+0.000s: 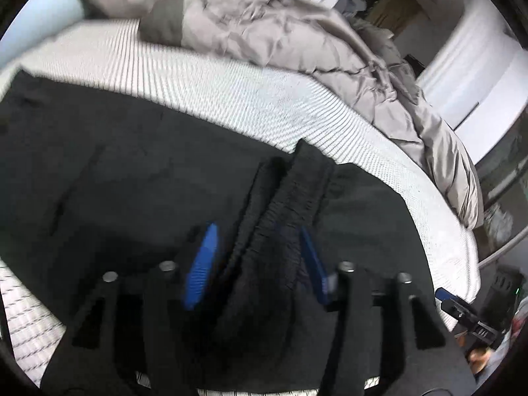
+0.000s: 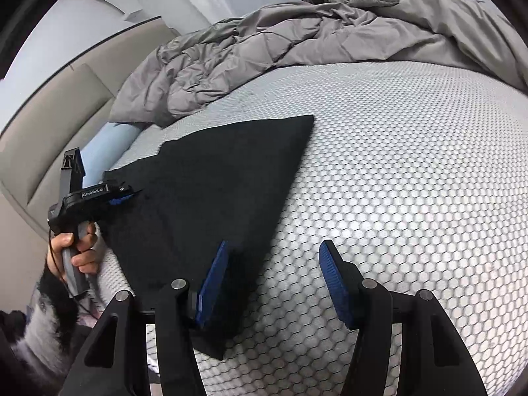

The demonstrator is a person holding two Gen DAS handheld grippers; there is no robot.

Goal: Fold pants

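- The pants [image 2: 214, 181] lie mostly flat on the mattress [image 2: 396, 165]. In the right wrist view they form a black wedge running from 9 o'clock in toward the centre and down to 6 o'clock.
- The left hand-held gripper [image 1: 259, 231] has a ridge of the ribbed fabric standing between its blue pads. Black cloth and blur hide whether the pads press on it, so I cannot tell if it is clamped.
- Risk: if that hold is loose, lifting would probably let the ridge slide out. The cloth would then drop in a heap instead of folding over.
- The right hand-held gripper [image 2: 275, 246] has its jaws apart with nothing between them. One pad is over the pants' edge and the other is over bare mattress.
- Risk: closing from there may catch only the top layer, or pinch the mattress cover along with the hem.
- Risk: with one side bunched and the other free, a pull could drag the whole garment crooked toward the crumpled duvet [image 2: 264, 49] at 12 o'clock.
- Only the left wrist view shows the gathered ridge and the ribbing up close.
- Only the right wrist view shows the pants' full outline and their pointed corner at 6 o'clock. It also shows the person's hand [image 2: 76, 247] gripping the left tool's handle at 9 o'clock.
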